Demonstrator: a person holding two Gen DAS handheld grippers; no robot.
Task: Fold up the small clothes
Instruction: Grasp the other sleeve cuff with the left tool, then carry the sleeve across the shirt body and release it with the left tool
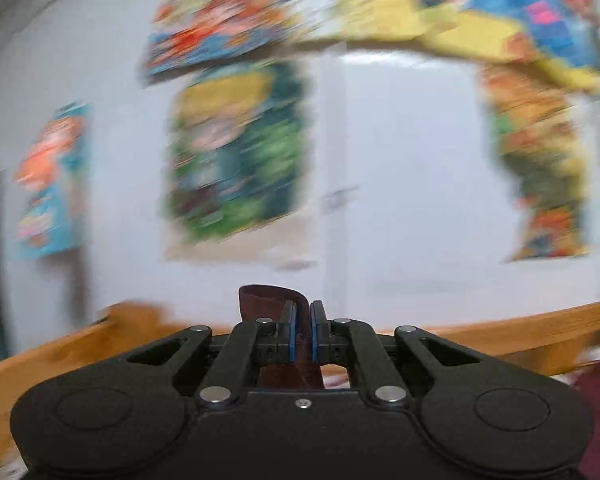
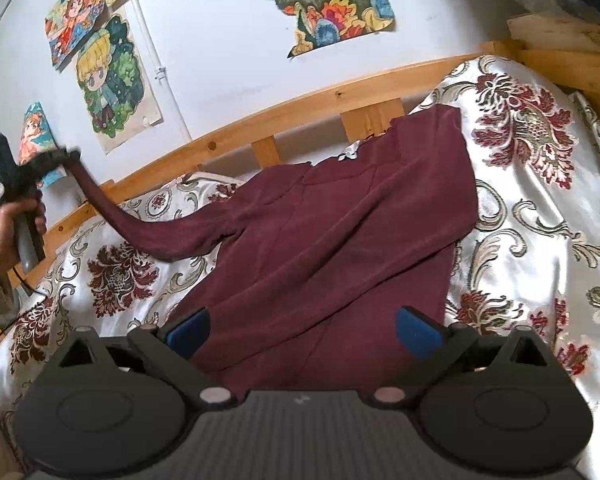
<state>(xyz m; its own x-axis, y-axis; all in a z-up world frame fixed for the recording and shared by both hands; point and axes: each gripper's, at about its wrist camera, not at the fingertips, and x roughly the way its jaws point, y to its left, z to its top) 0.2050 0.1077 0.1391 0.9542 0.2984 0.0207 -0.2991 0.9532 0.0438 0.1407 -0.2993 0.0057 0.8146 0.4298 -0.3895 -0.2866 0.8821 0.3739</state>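
The dark red garment [image 2: 332, 232] you are folding lies spread across the bed [image 2: 540, 208], a soft, matte cloth with shallow creases running along its length and a seam line down the middle; its far edge reaches toward the wooden rail [image 2: 300, 96] and its near edge runs under your right tool [image 2: 302, 330]. One sleeve [image 2: 148, 232] is drawn out to the left side of the right wrist view, stretched into a narrow, twisted band that rises off the bed to your left tool [image 2: 66, 158]. That left tool is clenched on the sleeve end: in its own view the blue pads [image 1: 292, 336] stand almost together with a fold of the dark red cloth [image 1: 260, 300] pinched between them and sticking up past the tips. Your left hand [image 2: 12, 228] grips the handle of that tool, raised above the bed beside the rail. Your right tool is released, its blue pads [image 2: 188, 330] wide apart and hovering over the near part of the garment, with cloth showing between them but neither pad pressing on it. The bed carries a shiny white cover with dark red and gold flower patterns. Behind the rail is a white wall [image 2: 228, 60] with bright cartoon posters [image 2: 116, 84]; in the left wrist view these are smeared by blur.
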